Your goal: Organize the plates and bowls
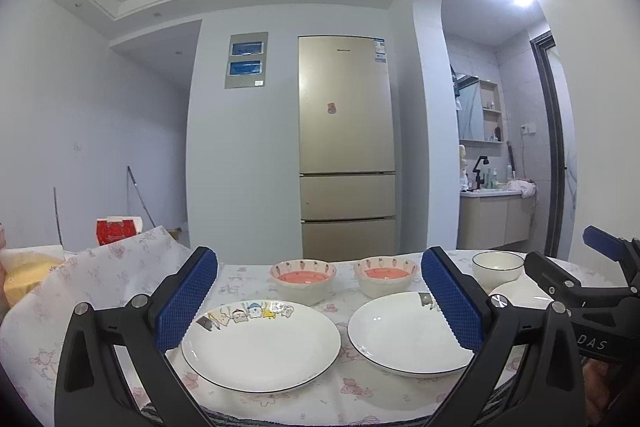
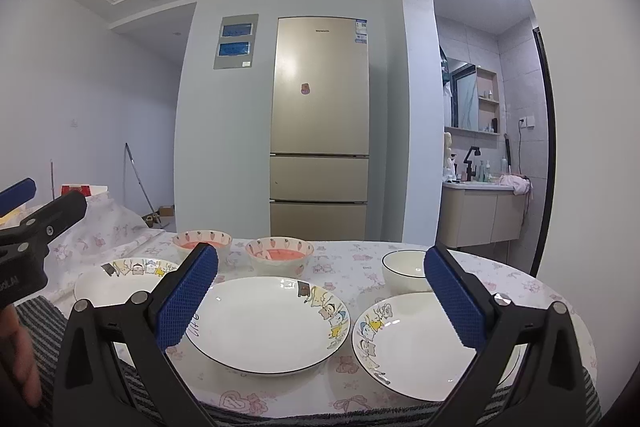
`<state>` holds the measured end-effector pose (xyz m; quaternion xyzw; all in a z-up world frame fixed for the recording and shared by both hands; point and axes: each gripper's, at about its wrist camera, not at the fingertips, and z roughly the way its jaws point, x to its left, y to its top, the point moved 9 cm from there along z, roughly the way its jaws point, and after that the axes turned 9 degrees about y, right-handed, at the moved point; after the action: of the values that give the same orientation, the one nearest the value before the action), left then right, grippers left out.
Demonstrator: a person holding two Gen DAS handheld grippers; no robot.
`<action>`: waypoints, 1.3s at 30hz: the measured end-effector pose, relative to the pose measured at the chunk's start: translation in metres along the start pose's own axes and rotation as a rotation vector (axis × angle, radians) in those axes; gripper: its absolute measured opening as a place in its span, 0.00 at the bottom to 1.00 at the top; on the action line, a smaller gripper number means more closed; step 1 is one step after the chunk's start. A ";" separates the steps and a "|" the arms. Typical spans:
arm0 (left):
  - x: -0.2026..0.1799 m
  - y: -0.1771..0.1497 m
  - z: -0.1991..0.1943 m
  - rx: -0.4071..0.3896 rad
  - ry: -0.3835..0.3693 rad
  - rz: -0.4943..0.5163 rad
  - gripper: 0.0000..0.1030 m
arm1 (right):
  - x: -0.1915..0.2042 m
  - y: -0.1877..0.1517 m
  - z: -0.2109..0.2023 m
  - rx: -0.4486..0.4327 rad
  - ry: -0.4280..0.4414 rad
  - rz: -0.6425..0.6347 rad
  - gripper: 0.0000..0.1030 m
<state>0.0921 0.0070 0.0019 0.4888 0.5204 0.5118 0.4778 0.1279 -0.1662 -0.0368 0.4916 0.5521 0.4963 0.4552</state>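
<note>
Three white cartoon-rimmed plates lie in a row on the table: left plate (image 1: 260, 343) (image 2: 120, 283), middle plate (image 1: 404, 331) (image 2: 268, 323), right plate (image 1: 520, 293) (image 2: 420, 347). Behind them stand two carrot-patterned bowls with pink insides (image 1: 302, 277) (image 1: 386, 273) (image 2: 202, 243) (image 2: 280, 255) and a plain white bowl (image 1: 498, 267) (image 2: 404, 269). My left gripper (image 1: 320, 263) (image 2: 48, 197) hovers open near the front edge, before the left and middle plates, holding nothing. My right gripper (image 2: 322, 259) (image 1: 568, 255) is open too, before the middle and right plates, and empty.
The table wears a pink floral cloth (image 2: 356, 255), bunched up at the left (image 1: 100, 267). A striped mat (image 2: 48, 323) lies along the front edge. A hand (image 2: 16, 359) shows at lower left. A beige fridge (image 1: 346, 147) and a bathroom vanity (image 2: 480, 215) stand behind.
</note>
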 end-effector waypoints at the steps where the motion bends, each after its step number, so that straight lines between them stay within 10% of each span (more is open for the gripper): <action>1: -0.001 0.000 0.000 -0.001 -0.003 0.005 1.00 | 0.000 0.000 0.000 0.000 0.001 0.000 1.00; 39: 0.001 0.005 -0.011 -0.047 0.034 0.014 1.00 | 0.001 0.001 -0.002 -0.019 0.023 0.004 1.00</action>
<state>0.0813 0.0073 0.0070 0.4722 0.5128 0.5357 0.4766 0.1263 -0.1653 -0.0361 0.4827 0.5516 0.5082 0.4522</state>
